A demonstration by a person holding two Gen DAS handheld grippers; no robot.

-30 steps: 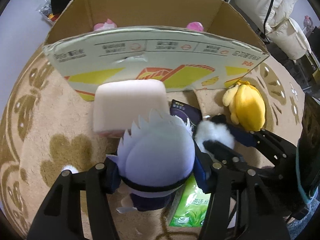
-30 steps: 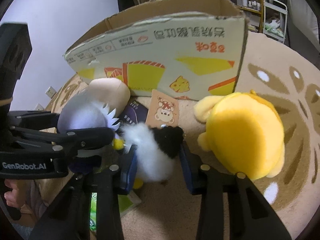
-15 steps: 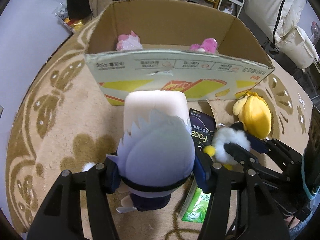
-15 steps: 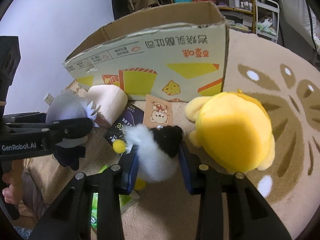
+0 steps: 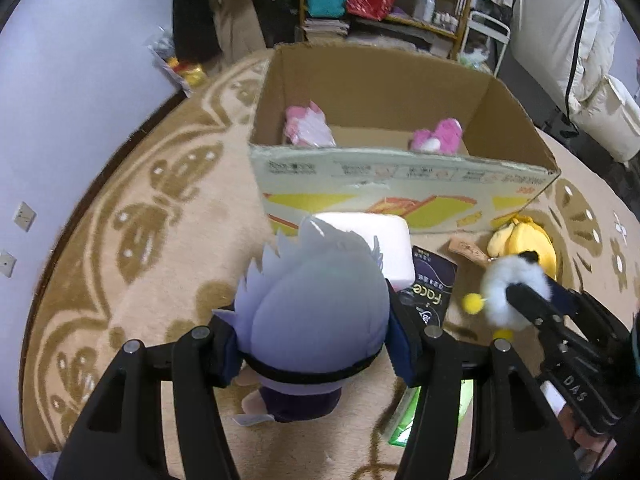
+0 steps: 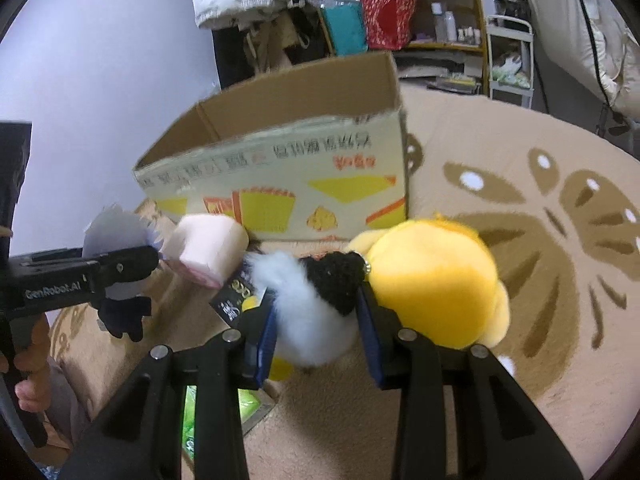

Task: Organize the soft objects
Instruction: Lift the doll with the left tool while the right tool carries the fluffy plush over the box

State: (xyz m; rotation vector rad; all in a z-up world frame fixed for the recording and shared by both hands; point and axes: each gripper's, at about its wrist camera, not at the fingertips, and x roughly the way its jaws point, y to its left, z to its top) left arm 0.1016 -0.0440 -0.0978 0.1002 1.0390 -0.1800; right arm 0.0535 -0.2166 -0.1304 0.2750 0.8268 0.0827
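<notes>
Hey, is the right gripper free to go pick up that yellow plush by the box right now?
Probably not yet. The right gripper is shut on a fluffy white and black toy, so its jaws are full. The yellow plush lies uncovered on the rug just beyond.

"GenRobot.AI" stands in white on the black body of the left gripper (image 6: pixel 120 268), at the left edge of the right wrist view. "DAS" is on the right gripper (image 5: pixel 516 300), lower right of the left wrist view. "Face" reads sideways on a dark packet (image 5: pixel 432 288) at centre. The cardboard box (image 5: pixel 400 196) carries upside-down Chinese print, unreadable.
</notes>
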